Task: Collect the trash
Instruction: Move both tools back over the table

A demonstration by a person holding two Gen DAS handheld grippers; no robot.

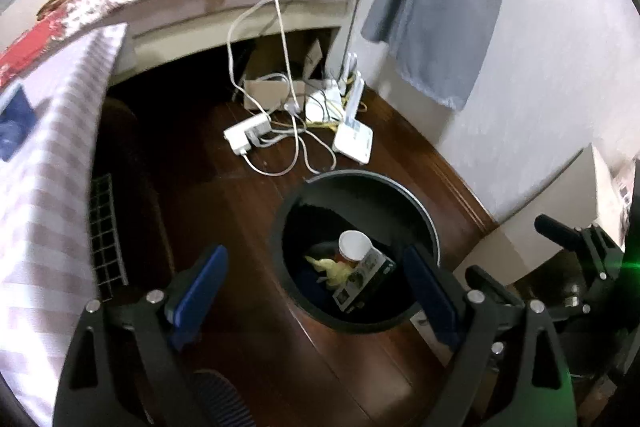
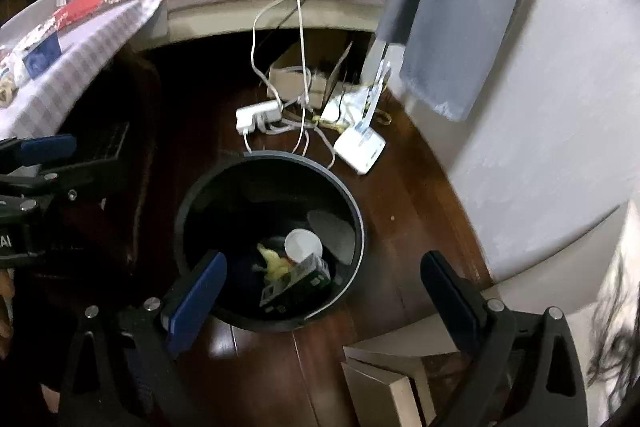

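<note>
A dark wooden floor (image 1: pixel 248 327) is seen, a black bin (image 1: pixel 356 251) standing on it. Inside the bin lie a cup (image 1: pixel 354 245), a carton (image 1: pixel 366 281) and a yellow scrap (image 1: pixel 330 269). Above it, both the left gripper (image 1: pixel 316 291) and the right gripper (image 2: pixel 324 299) are held with fingers spread, empty.

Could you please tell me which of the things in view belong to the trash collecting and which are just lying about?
Part of the job:
- black bin
- paper cup, yellow scrap and printed carton inside it
- left gripper and right gripper, both open and empty

Just lying about:
- power strip and cables
- white router
- cardboard box
- grey cloth hanging by the wall
</note>
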